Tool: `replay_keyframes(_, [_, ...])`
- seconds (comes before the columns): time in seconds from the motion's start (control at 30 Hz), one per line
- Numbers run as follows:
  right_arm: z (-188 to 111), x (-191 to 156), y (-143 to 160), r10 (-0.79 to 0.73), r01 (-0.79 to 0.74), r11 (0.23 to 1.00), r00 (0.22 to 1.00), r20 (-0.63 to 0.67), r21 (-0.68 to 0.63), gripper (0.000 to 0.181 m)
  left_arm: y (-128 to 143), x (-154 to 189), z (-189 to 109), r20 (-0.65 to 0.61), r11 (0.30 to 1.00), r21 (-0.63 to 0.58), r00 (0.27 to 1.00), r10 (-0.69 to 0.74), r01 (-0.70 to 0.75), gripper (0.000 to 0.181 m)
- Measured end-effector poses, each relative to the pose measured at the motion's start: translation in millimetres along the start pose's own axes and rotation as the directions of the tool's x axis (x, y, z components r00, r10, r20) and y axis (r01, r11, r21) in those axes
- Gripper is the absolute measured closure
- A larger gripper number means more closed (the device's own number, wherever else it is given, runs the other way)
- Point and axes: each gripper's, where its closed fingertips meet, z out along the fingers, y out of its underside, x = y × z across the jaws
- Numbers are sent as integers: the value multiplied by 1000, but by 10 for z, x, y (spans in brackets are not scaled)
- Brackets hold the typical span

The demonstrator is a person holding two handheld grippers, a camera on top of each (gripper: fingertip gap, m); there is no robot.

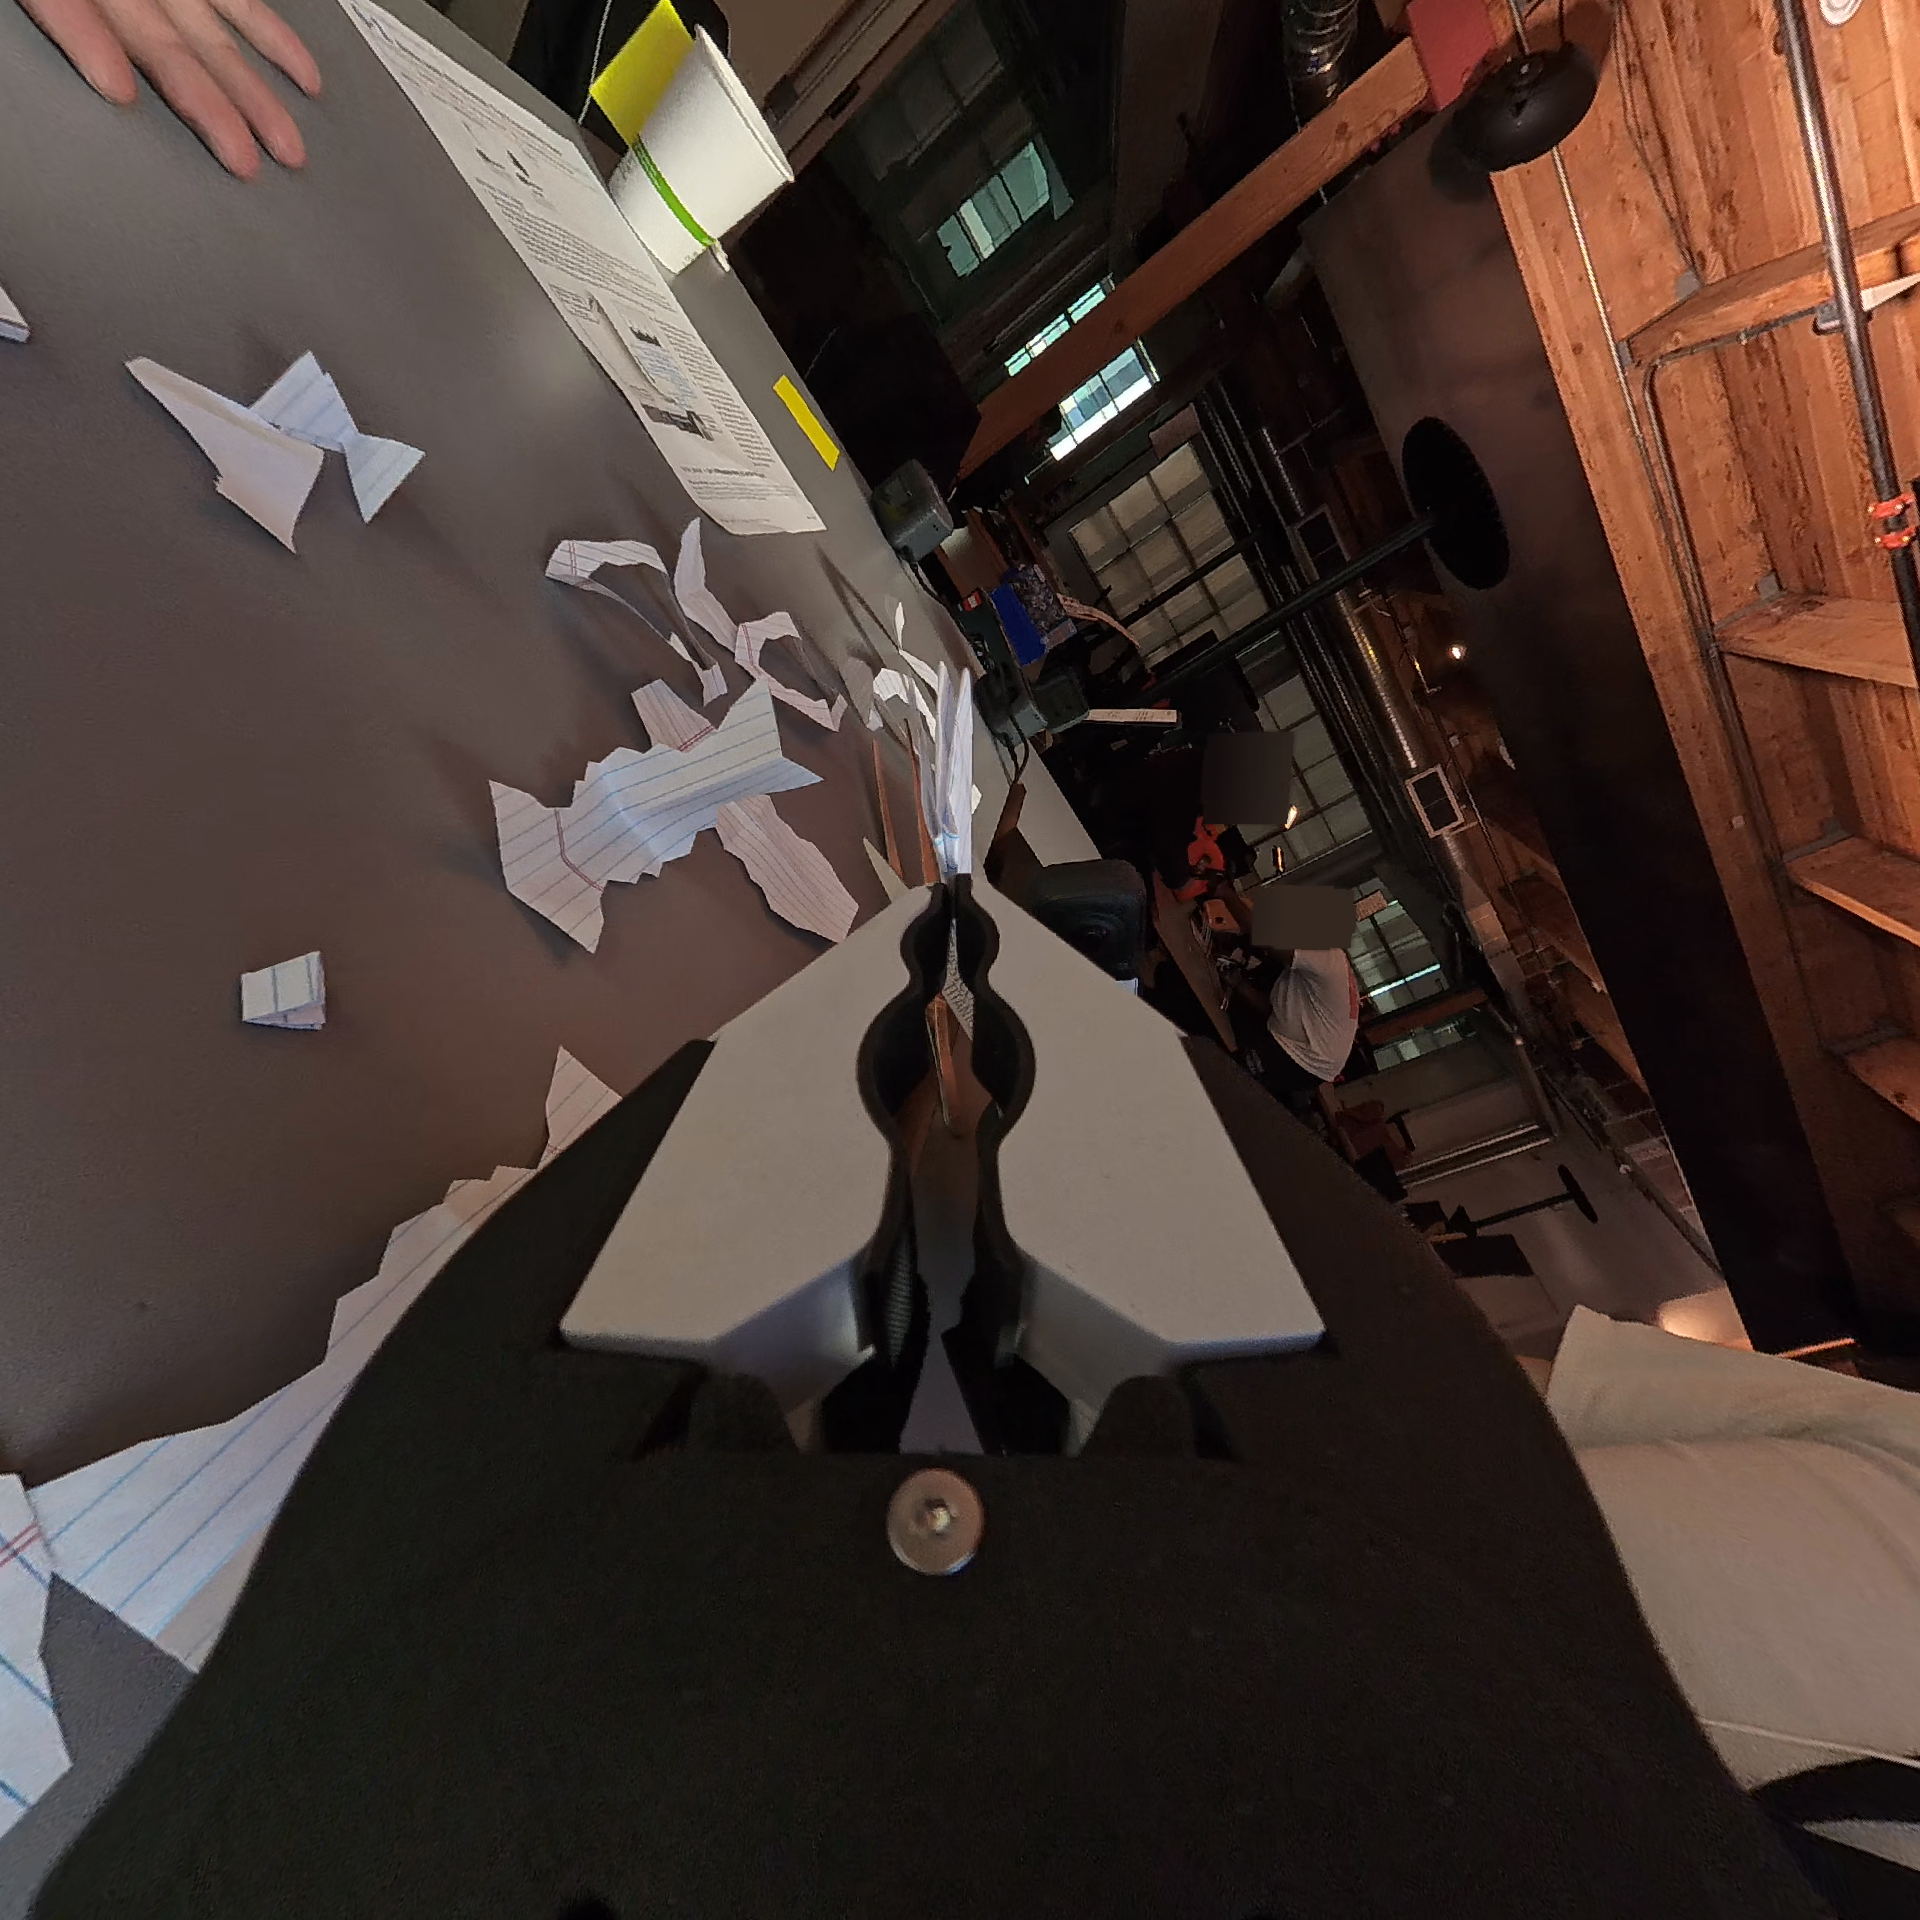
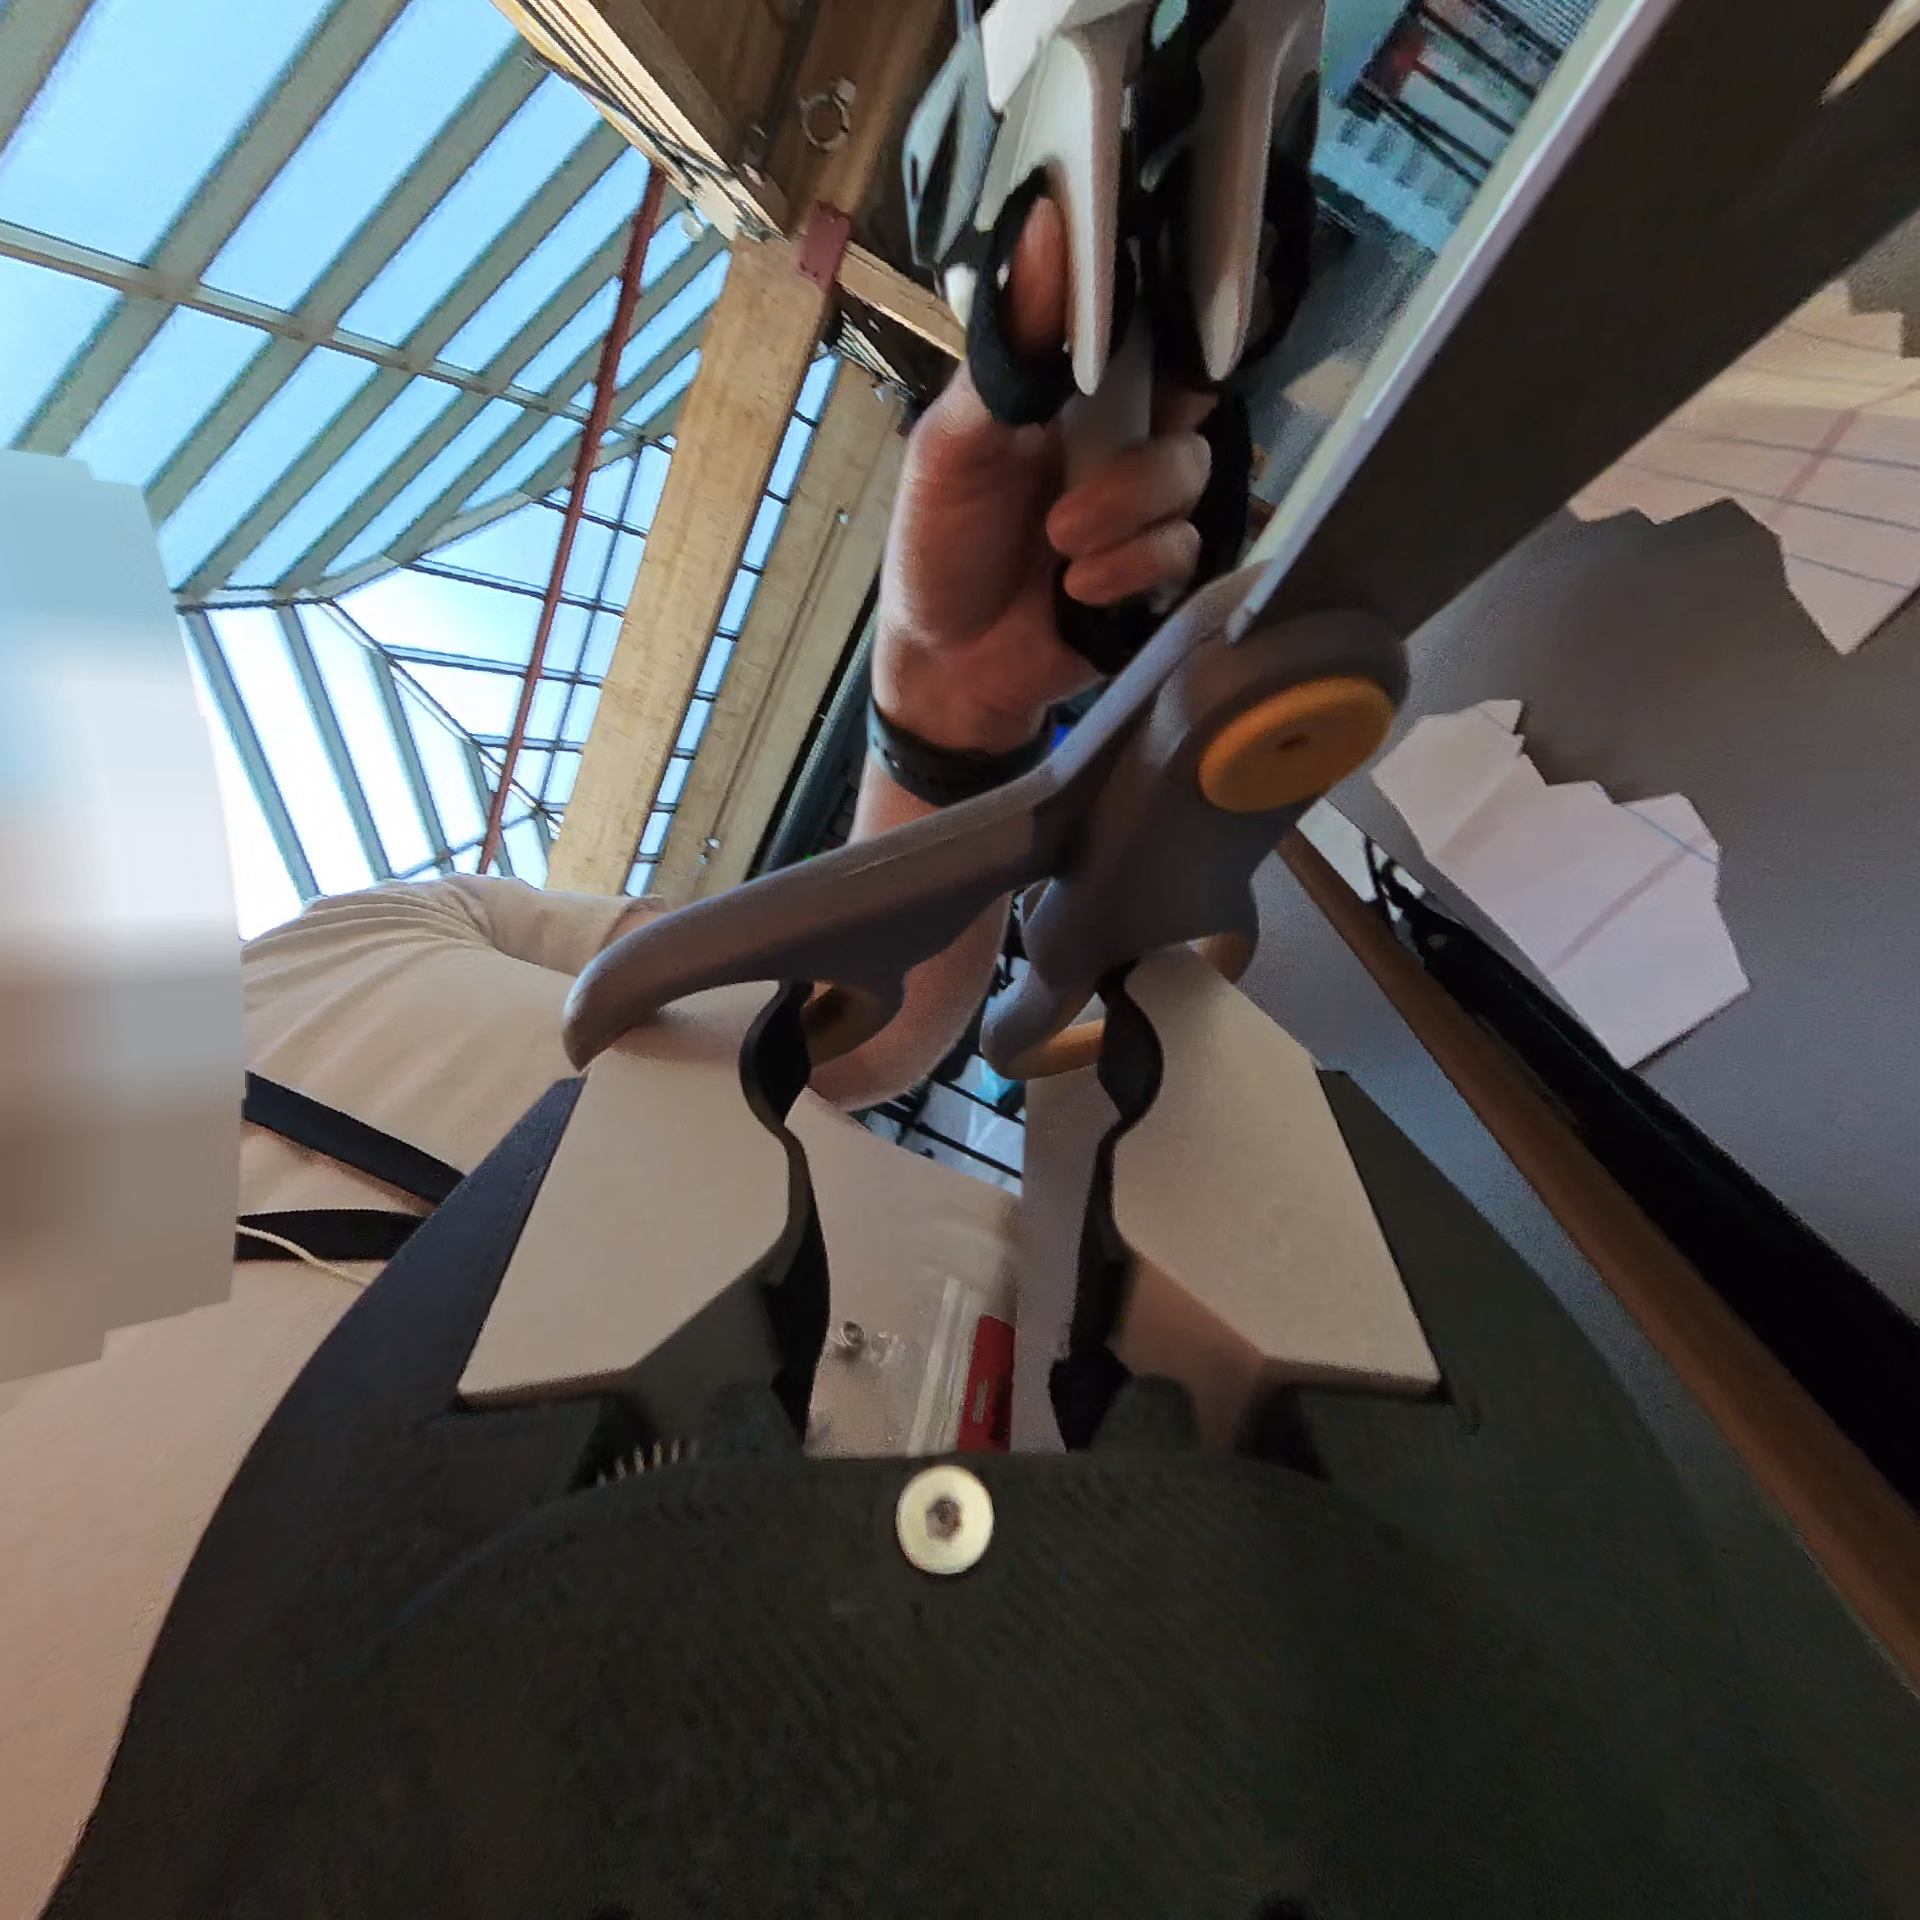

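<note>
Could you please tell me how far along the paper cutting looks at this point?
Done: many jagged lined-paper scraps lie on the grey table. In hand: the left gripper is shut on a strip of lined paper, and the right gripper holds the scissors by their handles. Left: a larger lined sheet at the table's near edge looks only partly cut, so likely more remains.

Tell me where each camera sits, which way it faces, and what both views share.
Left wrist view: sits on the left tool, rolled sideways, looking along the grey table strewn with paper scraps; the tool pinches a paper piece; a hand rests far off.
Right wrist view: sits on the right tool, tilted up toward the skylight; scissors sit in it; the other tool and gripping hand show.
Shared: table, cut lined paper.
</note>
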Motion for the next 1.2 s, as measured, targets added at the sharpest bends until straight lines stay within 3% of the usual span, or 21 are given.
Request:
replay_keyframes(0.17, [-48, 265, 344, -50, -28, 964, 957, -286, -263, 130, 99, -22, -46, -42, 992, -91, 995, -94, 90, 181])
replay_keyframes(0.5, [-184, 288, 453, -112, -57, 925, 904, -414, -375, 138, 81, -101, -165, -33, 984, -112, 989, -142, 138, 181])
replay_keyframes(0.57, [-165, 254, 449, -148, -22, 919, 907, -395, -394, 140, 71, -108, -167, -37, 983, -110, 988, -150, 146, 181])
replay_keyframes(0.63, [-99, 137, 381, -91, -23, 944, 941, -326, -330, 145, 50, -107, -173, -47, 983, -95, 985, -163, 158, 181])
replay_keyframes(0.87, [-138, 143, 392, -170, 44, 941, 920, -354, -337, 146, -3, -121, -228, -59, 981, -56, 980, -190, 187, 181])
replay_keyframes(0.97, [-198, 227, 426, -247, 75, 917, 876, -413, -391, 152, -21, -108, -241, -68, 979, -55, 977, -201, 197, 181])
replay_keyframes(1.2, [-178, 174, 482, -285, 108, 896, 883, -372, -431, 158, -31, -40, -228, -77, 978, -90, 978, -194, 187, 181])
